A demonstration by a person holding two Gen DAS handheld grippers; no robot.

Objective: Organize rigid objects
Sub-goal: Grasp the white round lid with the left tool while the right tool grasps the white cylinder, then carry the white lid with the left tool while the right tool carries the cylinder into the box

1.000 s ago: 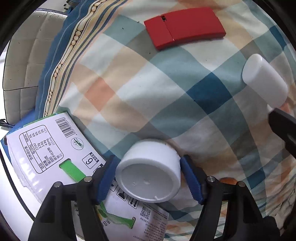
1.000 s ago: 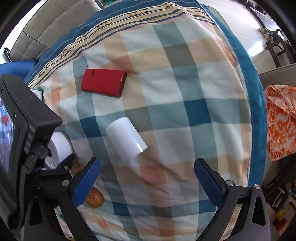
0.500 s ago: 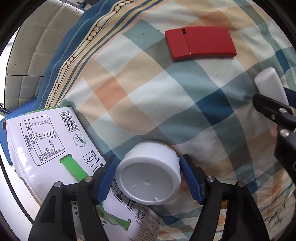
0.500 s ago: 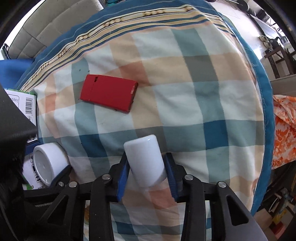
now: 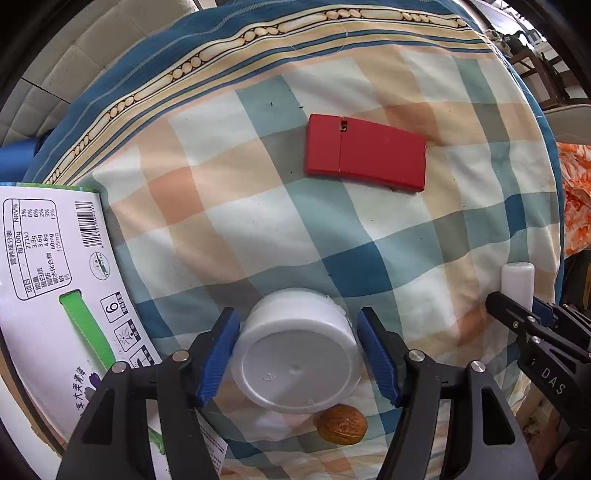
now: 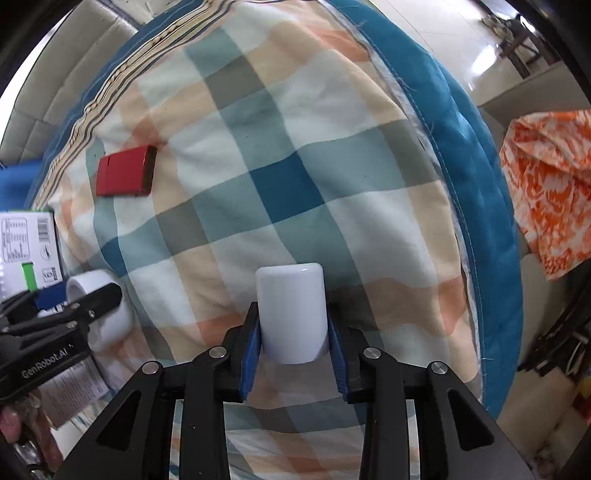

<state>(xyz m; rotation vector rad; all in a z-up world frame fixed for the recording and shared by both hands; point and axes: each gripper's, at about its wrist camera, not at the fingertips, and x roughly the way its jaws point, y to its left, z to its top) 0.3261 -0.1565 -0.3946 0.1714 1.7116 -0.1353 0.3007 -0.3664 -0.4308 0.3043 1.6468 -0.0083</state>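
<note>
carton – "6", "NRV%" | left tongs closing on jar | right tongs – "DAS" – grip bottle

You look down on a plaid cloth with a blue border — beyond it sits a quilted beige cushion. To the right, glossy floor tiles reflect daylight, and an orange patterned fabric hangs beside the edge.

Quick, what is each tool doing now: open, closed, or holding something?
Left tool: jaws closing around the white jar, pads pressing its sides.
Right tool: closed on the white cylinder bottle.
</note>
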